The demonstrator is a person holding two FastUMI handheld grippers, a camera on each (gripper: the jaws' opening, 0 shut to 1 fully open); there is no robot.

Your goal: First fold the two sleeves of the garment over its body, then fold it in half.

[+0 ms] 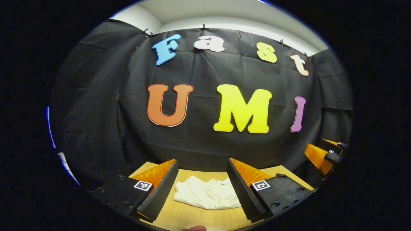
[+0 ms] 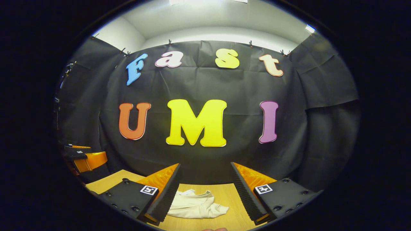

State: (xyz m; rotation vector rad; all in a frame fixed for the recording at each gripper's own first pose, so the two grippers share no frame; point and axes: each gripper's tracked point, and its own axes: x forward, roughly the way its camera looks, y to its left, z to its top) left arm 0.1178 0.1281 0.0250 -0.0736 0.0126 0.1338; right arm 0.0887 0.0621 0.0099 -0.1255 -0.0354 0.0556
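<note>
Both jaws stand wide apart and hold nothing.

Left gripper view: your left gripper (image 1: 201, 187) hangs above the bench (image 1: 192, 219), aimed at the booth wall, and the garment (image 1: 205, 194) lies on the wood between its two fingers, well below them. The pale cloth sits bunched in a compact heap, collar tag toward the wall; you cannot tell a sleeve from the body in it. Your right gripper (image 1: 324, 154) shows off at the right edge, raised and well apart from the cloth.

Right gripper view: your right gripper (image 2: 205, 189) hangs high too, with the garment (image 2: 196, 205) low and left of centre, partly hidden behind the left-hand finger. Your left gripper (image 2: 83, 157) shows at the far left.

Neither sleeve looks laid out, so you seem to be at the start or already done; the heap leaves that open. If starting, bring both grippers down, spread the cloth flat, then find a cuff.
</note>
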